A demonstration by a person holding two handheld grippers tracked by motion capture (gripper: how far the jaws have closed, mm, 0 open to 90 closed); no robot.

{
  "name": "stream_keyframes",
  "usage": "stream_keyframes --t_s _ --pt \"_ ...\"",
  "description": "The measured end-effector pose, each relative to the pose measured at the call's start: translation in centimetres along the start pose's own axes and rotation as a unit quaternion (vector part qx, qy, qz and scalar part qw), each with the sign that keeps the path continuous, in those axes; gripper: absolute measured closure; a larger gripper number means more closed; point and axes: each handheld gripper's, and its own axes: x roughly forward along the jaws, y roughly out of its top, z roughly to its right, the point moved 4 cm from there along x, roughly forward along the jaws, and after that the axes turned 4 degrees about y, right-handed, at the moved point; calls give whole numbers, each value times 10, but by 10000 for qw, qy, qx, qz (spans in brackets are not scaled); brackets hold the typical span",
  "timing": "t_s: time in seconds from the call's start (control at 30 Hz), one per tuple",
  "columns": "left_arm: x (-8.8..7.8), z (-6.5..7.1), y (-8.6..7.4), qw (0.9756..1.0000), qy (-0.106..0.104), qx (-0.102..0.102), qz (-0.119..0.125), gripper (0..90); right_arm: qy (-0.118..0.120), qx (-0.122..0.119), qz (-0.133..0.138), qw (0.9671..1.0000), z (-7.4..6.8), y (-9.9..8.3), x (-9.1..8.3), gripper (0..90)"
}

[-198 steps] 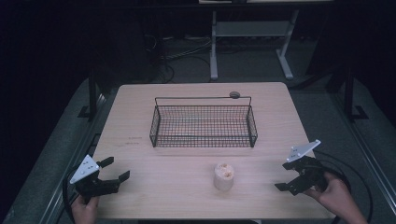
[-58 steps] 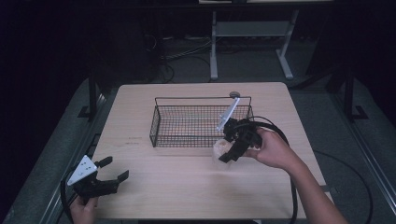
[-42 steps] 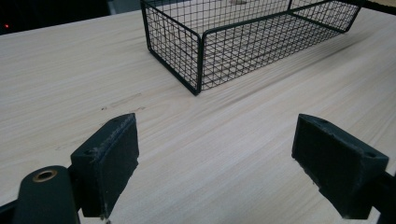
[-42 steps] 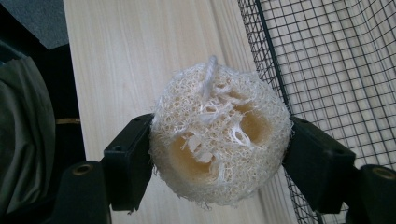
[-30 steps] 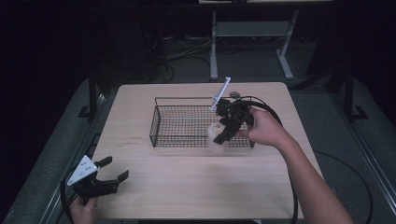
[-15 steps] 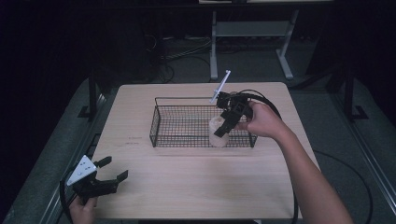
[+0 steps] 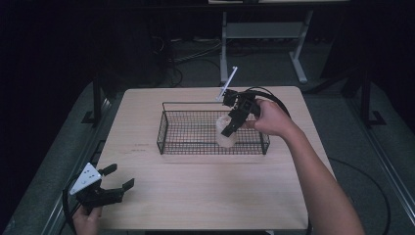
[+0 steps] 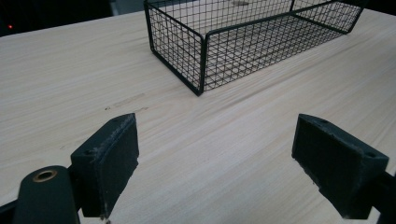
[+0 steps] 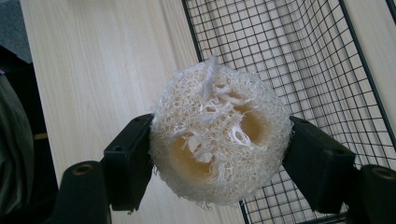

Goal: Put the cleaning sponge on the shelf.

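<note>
Nearest, the left gripper [image 7: 113, 188] rested at the near-left corner of the table [image 7: 205, 196], jaws wide apart and holding nothing; it had not shifted over the last several seconds (its own view looked across bare wood toward a basket corner). Mid-table, the spot near the front edge where the loofah [image 7: 226, 131] had stood was now bare. Farther back, the right gripper [image 7: 234, 123] was clamped on that loofah, its pads squeezing the pale fibrous cylinder from either side. It had carried the piece from the near side, over the wire basket [image 7: 166, 128] wall, and by this frame held it inside the basket's right-hand part, low over the mesh floor. Whether it touched the floor could not be told. Judgement: transfer nearly done; only release and withdrawal seemed left.
</note>
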Motion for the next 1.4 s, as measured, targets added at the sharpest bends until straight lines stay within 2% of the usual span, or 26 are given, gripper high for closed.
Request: stream_keyframes --t_s 0.47,0.87,1.1,1.4 --pt "0 0 0 10000 9 10 -10 140 -8 215 64 9997 16 -5 -2 280" --pt "0 0 0 10000 18 7 9 139 -111 250 -21 9996 27 6 -7 280" --pt "-1 -1 0 10000 25 -7 5 139 -142 334 44 9993 37 9 -3 280" --pt "-1 -2 0 10000 37 -5 8 140 -95 474 49 9988 50 7 15 280"
